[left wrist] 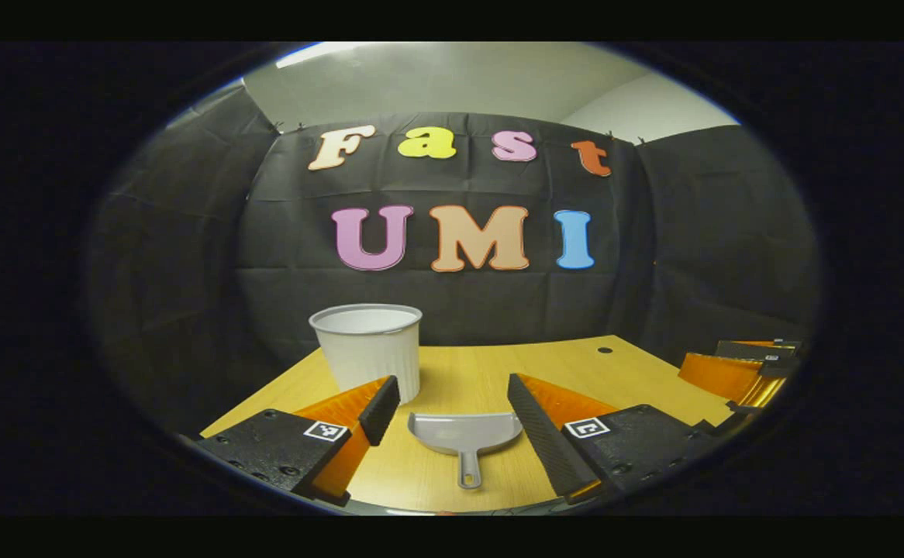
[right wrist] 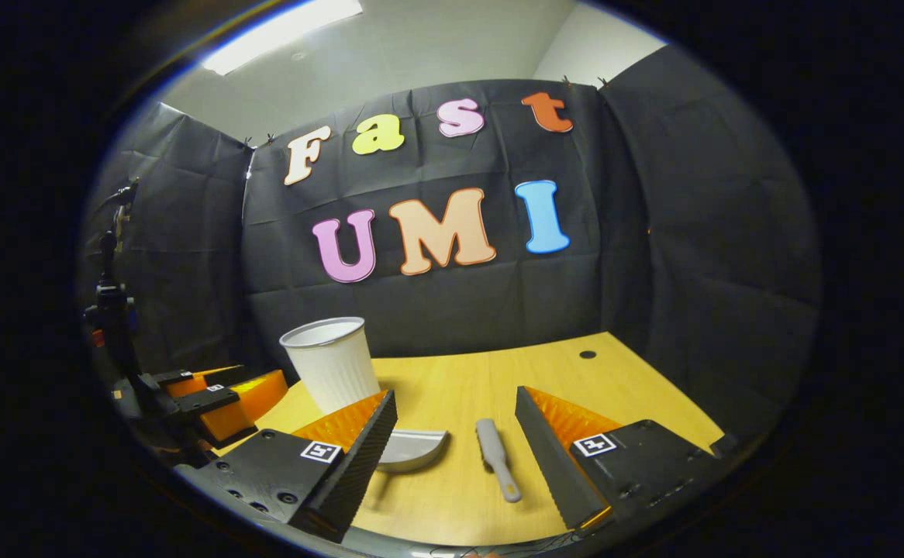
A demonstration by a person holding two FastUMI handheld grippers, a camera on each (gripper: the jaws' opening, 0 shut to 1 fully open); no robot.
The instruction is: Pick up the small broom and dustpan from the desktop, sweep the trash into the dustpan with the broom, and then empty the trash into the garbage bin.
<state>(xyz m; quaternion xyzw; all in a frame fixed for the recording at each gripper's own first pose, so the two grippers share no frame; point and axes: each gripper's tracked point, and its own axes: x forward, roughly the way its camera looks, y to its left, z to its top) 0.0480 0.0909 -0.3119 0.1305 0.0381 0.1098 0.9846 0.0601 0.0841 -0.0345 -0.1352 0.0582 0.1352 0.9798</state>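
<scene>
- Dustpan point(left wrist: 465, 432): it lies flat on the desk in the lower centre of the left gripper view, mouth toward the far wall and handle toward you. This puts the handle on the line between your left gripper's point(left wrist: 452, 411) fingers. In the right gripper view the dustpan point(right wrist: 413, 449) sits lower centre-left, partly behind a finger.
- Broom point(right wrist: 496, 459): it lies flat in the lower centre of the right gripper view, just beside the dustpan and apart from it, with one end toward you. It rests between the fingers of your right gripper point(right wrist: 456, 434), so you can likely close on it after a short advance.
- Left gripper: jaws stand wide apart and hold nothing; they hover above the desk, framing the dustpan. It also appears at the middle left edge of the right gripper view point(right wrist: 219, 399).
- Right gripper: jaws likewise spread and empty. It also appears at the middle right edge of the left gripper view point(left wrist: 739, 372).
- Garbage bin point(left wrist: 369, 349): a white ribbed cup stands upright behind the dustpan, left of centre, open end up, ready to receive the emptied load.
- Trash: you cannot make out any scrap on the desk at this resolution.
- Desk point(left wrist: 576, 364): a pale wooden top fills the lower half, with one small dark hole point(left wrist: 605, 350) near its far edge.
- Stage, by judgement: neither tool is grasped yet; each gripper is lined up on its own tool.
</scene>
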